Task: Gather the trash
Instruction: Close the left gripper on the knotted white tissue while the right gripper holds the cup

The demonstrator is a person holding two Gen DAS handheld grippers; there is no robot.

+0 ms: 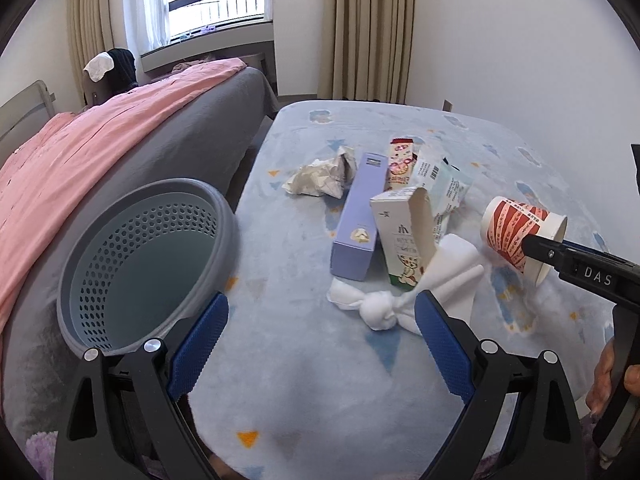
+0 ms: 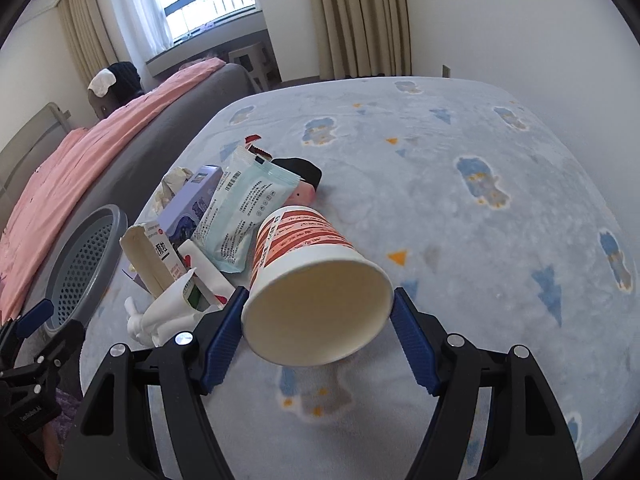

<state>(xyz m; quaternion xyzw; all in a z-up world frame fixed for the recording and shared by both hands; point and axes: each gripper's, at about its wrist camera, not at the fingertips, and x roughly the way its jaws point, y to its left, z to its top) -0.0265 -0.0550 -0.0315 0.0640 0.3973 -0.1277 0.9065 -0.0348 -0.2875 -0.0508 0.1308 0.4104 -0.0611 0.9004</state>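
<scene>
A red-striped paper cup (image 2: 316, 284) lies tipped with its mouth toward the camera, held off the table between the pads of my right gripper (image 2: 318, 320); it also shows in the left wrist view (image 1: 516, 236). Trash lies piled on the blue blanket: a purple box (image 1: 358, 216), a white carton (image 1: 404, 236), a crumpled paper (image 1: 324, 176), a snack wrapper (image 1: 400, 164), a pale green packet (image 2: 244, 216) and a knotted white tissue (image 1: 384, 308). A grey perforated bin (image 1: 148, 256) stands at the left. My left gripper (image 1: 320, 344) is open and empty, low over the blanket before the tissue.
The table under the blue patterned blanket (image 2: 460, 184) fills the right and far side. A bed with a pink cover (image 1: 80, 152) runs along the left behind the bin. Curtains, a window and a white wall stand behind.
</scene>
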